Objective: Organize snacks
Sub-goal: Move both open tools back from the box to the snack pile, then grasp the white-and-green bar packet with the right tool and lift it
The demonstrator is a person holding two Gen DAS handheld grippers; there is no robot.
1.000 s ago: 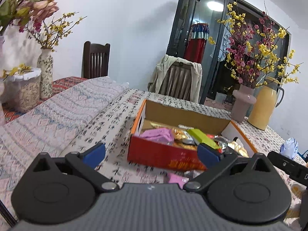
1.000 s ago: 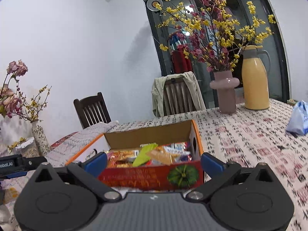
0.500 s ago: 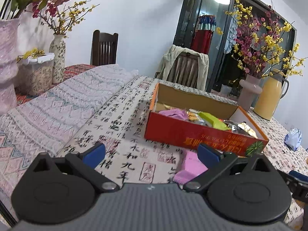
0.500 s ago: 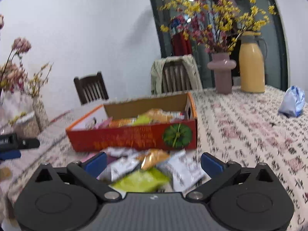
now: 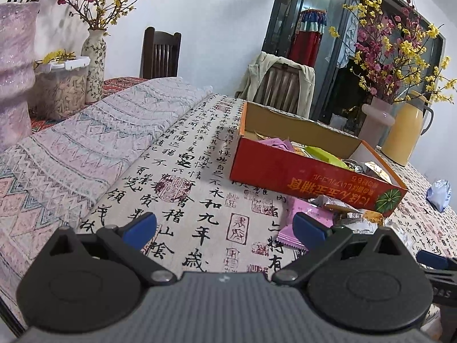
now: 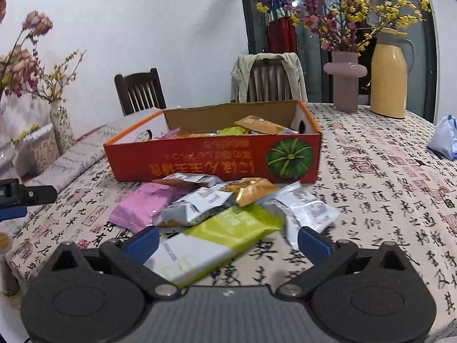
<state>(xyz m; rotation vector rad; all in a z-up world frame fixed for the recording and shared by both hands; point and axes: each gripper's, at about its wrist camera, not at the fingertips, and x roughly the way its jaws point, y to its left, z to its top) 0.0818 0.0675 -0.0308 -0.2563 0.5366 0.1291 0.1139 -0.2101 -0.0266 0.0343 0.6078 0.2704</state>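
Observation:
An open red cardboard box (image 6: 214,160) holding several snack packets stands on the table; it also shows in the left wrist view (image 5: 308,171). In front of it lie loose packets: a green-and-white one (image 6: 217,243), a pink one (image 6: 142,207), a white one (image 6: 302,208), an orange one (image 6: 248,190). My right gripper (image 6: 227,241) is open, low over the green-and-white packet. My left gripper (image 5: 225,227) is open and empty above the cloth, left of the pink packet (image 5: 302,220).
A pink vase with flowers (image 6: 344,81), a yellow thermos (image 6: 390,74) and a blue bag (image 6: 444,140) stand at the table's far right. Vases (image 5: 94,65) and a lidded tub (image 5: 62,85) are on the left. Chairs (image 6: 270,81) stand behind.
Both grippers have pulled back from the box and dropped lower. The loose packets in front of the box have come into view under the right gripper.

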